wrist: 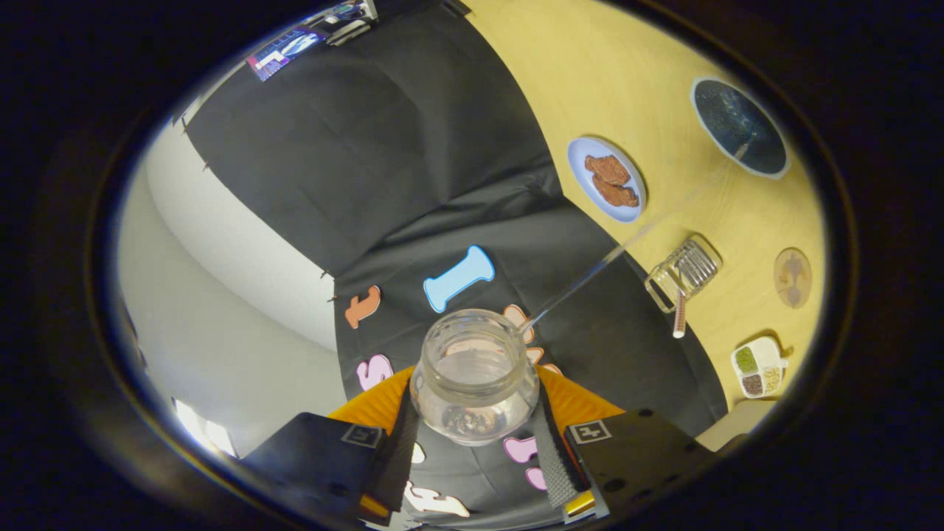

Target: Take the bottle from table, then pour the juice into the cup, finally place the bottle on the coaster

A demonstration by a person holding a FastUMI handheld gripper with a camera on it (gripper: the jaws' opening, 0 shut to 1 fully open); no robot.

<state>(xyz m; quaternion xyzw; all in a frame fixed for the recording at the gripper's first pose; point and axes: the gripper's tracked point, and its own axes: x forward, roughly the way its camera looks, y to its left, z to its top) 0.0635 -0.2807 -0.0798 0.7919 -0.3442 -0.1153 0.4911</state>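
**Clear bottle held tilted in the gripper, stream running toward the bowl**

Item 1. Gripper [476, 450]: two flat fingers with ribbed, textured pads [554, 461], closed against either side of the bottle. Square printed markers sat on the finger blocks.

Item 2. Bottle [474, 387]: clear, rounded body with a wide threaded neck and open mouth, held between the fingers. Clear liquid lay inside, with small dark specks near the base. A thin, glassy stream [590, 273] left the mouth and ran out across the table.

Item 3. Table [590, 66]: smooth, pale yellow wood-look top, seen strongly tilted, beyond the fingers.

Item 4. Plate [606, 179]: pale blue, oval, smooth, carrying two brown, rough-surfaced pieces. It lay near the table edge, just beside the stream's path.

Item 5. Cup [682, 273]: clear, ribbed glass with a handle, lying close beside the stream; a thin pinkish stick leaned at it.

Item 6. Bowl [740, 127]: round, dark speckled interior, pale rim. The stream's far end reached its rim.

Item 7. Divided dish [759, 366]: white, square, with compartments of green, dark and tan grains.

Item 8. Coaster [793, 277]: round, flat, tan with a faint pattern, bare, well apart from the bottle.
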